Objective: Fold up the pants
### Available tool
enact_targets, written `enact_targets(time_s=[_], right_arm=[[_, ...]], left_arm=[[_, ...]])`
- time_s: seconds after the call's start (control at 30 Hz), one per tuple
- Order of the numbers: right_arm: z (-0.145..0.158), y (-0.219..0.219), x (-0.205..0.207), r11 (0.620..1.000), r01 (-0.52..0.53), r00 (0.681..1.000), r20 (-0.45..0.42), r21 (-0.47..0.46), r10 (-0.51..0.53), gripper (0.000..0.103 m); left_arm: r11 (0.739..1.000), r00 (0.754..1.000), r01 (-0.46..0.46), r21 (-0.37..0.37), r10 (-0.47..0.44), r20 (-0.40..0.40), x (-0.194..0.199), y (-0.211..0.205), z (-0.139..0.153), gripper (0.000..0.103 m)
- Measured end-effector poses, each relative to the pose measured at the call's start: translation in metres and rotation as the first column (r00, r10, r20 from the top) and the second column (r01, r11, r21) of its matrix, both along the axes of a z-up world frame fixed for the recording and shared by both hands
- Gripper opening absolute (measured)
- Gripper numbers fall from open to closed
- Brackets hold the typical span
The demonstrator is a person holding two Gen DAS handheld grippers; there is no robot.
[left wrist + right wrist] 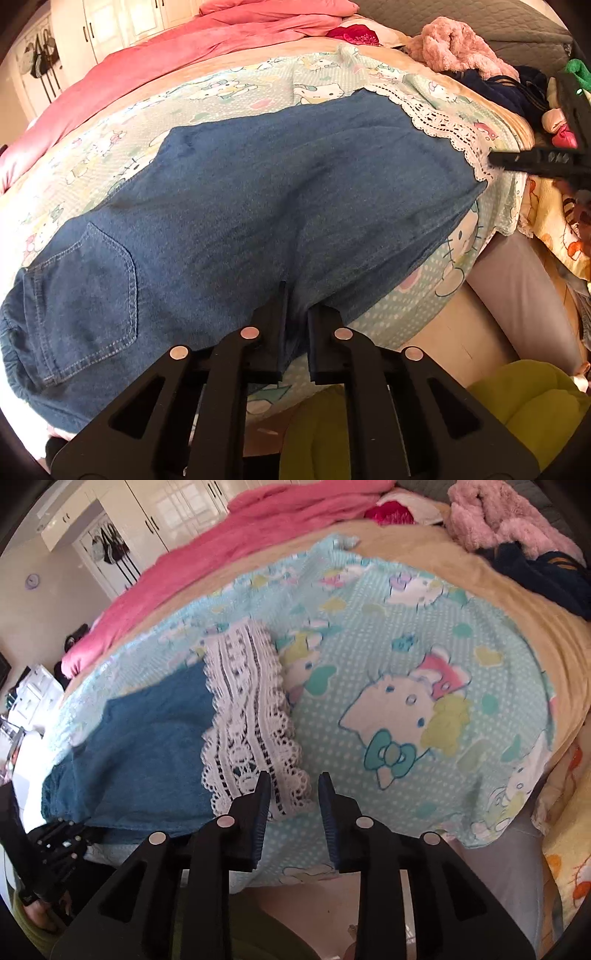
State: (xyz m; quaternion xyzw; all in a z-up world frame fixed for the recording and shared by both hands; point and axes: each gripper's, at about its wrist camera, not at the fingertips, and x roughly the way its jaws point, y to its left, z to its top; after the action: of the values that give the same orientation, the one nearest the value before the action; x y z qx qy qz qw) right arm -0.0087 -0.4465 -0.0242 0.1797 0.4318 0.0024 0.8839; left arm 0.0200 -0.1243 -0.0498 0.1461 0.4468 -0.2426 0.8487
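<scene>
Blue denim pants (258, 206) lie flat on a cartoon-cat blanket (229, 92), folded lengthwise, back pocket at the left, white lace hem (443, 125) at the right. My left gripper (297, 306) hovers at the pants' near edge, jaws a little apart with denim showing between them. My right gripper (293, 794) is open and empty just right of the lace hem (255, 716); the denim (147, 746) lies to its left. It also shows in the left wrist view (532, 160). The left gripper shows at the right wrist view's lower left (55, 845).
A pink quilt (155, 62) lies at the bed's far side. A pink fluffy garment (458, 44) and dark clothes (509, 88) are piled at the far right. The bed edge and floor (461, 332) are close below. Yellow-green fabric (528, 398) is at the bottom.
</scene>
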Motion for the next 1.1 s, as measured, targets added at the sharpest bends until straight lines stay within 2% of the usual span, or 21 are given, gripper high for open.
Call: enact_targets(time_s=[0.03, 0.13, 0.2, 0.3, 0.33, 0.4, 0.43, 0.47, 0.5, 0.6, 0.63, 0.7, 0.77, 0.83, 0.9, 0.93, 0.97, 1.0, 1.03, 1.1], right_arm=[[0.005, 0.001, -0.003, 1.000, 0.000, 1.000, 0.020, -0.011, 0.000, 0.027], [0.021, 0.017, -0.007, 0.997, -0.067, 0.993, 0.096, -0.049, 0.071, 0.027], [0.019, 0.028, -0.004, 0.992, -0.117, 0.988, 0.099, -0.052, 0.121, 0.027], [0.002, 0.047, 0.007, 0.980, -0.186, 0.981, 0.041, -0.068, 0.189, 0.027], [-0.007, 0.050, 0.011, 0.977, -0.197, 0.980, 0.003, -0.082, 0.198, 0.027], [-0.020, 0.049, 0.015, 0.978, -0.192, 0.981, -0.038, -0.081, 0.190, 0.027], [-0.022, 0.049, 0.015, 0.979, -0.190, 0.982, -0.035, -0.068, 0.188, 0.027], [-0.022, 0.047, 0.015, 0.981, -0.187, 0.982, -0.030, -0.052, 0.186, 0.027], [-0.021, 0.045, 0.015, 0.982, -0.186, 0.982, -0.029, -0.038, 0.185, 0.027], [-0.020, 0.038, 0.014, 0.984, -0.180, 0.983, -0.026, -0.001, 0.180, 0.027], [-0.020, 0.037, 0.014, 0.984, -0.178, 0.984, -0.024, 0.010, 0.178, 0.027], [-0.018, 0.038, 0.015, 0.984, -0.175, 0.984, -0.025, 0.015, 0.175, 0.027], [-0.018, 0.040, 0.016, 0.984, -0.179, 0.983, -0.027, 0.005, 0.179, 0.028], [-0.018, 0.041, 0.016, 0.983, -0.181, 0.983, -0.032, -0.003, 0.181, 0.028], [-0.019, 0.042, 0.017, 0.984, -0.180, 0.983, -0.034, -0.006, 0.180, 0.028], [-0.018, 0.042, 0.019, 0.984, -0.180, 0.983, -0.035, -0.008, 0.180, 0.028], [-0.019, 0.042, 0.019, 0.984, -0.180, 0.983, -0.036, -0.010, 0.180, 0.029], [-0.018, 0.043, 0.019, 0.983, -0.182, 0.983, -0.036, -0.012, 0.182, 0.029], [-0.019, 0.043, 0.019, 0.983, -0.183, 0.983, -0.036, -0.016, 0.183, 0.029], [-0.016, 0.045, 0.017, 0.982, -0.186, 0.982, -0.036, -0.030, 0.185, 0.029]], left_arm=[[1.000, 1.000, 0.003, 0.000, -0.003, -0.005, -0.001, 0.000, 0.000, 0.008], [1.000, 1.000, 0.012, -0.009, -0.012, -0.017, -0.008, 0.001, 0.003, 0.031], [1.000, 1.000, 0.007, -0.016, -0.007, -0.020, -0.013, 0.006, 0.005, 0.032], [0.998, 1.000, -0.021, -0.055, 0.021, -0.012, -0.019, 0.025, 0.018, 0.040], [0.997, 0.999, -0.034, -0.062, 0.034, -0.005, -0.020, 0.031, 0.021, 0.047], [0.993, 0.996, -0.092, -0.075, 0.093, 0.010, -0.018, 0.049, 0.029, 0.055], [0.985, 0.988, -0.150, -0.083, 0.152, 0.020, -0.014, 0.064, 0.033, 0.063], [0.975, 0.978, -0.204, -0.087, 0.207, 0.030, -0.010, 0.077, 0.036, 0.074], [0.966, 0.968, -0.243, -0.088, 0.247, 0.039, -0.007, 0.085, 0.038, 0.079], [0.915, 0.912, -0.397, -0.076, 0.402, 0.084, 0.003, 0.124, 0.044, 0.082], [0.889, 0.882, -0.454, -0.058, 0.458, 0.113, 0.006, 0.138, 0.047, 0.086], [0.849, 0.838, -0.528, -0.028, 0.526, 0.145, 0.011, 0.158, 0.048, 0.093], [0.794, 0.784, -0.608, 0.001, 0.601, 0.153, 0.018, 0.180, 0.046, 0.093], [0.767, 0.760, -0.642, -0.002, 0.636, 0.134, 0.027, 0.193, 0.043, 0.093], [0.769, 0.766, -0.639, 0.013, 0.634, 0.109, 0.038, 0.195, 0.036, 0.093], [0.781, 0.779, -0.624, 0.020, 0.620, 0.092, 0.043, 0.193, 0.030, 0.089], [0.795, 0.793, -0.607, 0.010, 0.605, 0.065, 0.046, 0.191, 0.025, 0.060], [0.797, 0.796, -0.604, 0.005, 0.603, 0.049, 0.047, 0.191, 0.021, 0.045], [0.797, 0.796, -0.604, 0.006, 0.603, 0.046, 0.047, 0.190, 0.018, 0.040], [0.809, 0.808, -0.588, 0.016, 0.585, 0.072, 0.048, 0.189, 0.020, 0.037]])
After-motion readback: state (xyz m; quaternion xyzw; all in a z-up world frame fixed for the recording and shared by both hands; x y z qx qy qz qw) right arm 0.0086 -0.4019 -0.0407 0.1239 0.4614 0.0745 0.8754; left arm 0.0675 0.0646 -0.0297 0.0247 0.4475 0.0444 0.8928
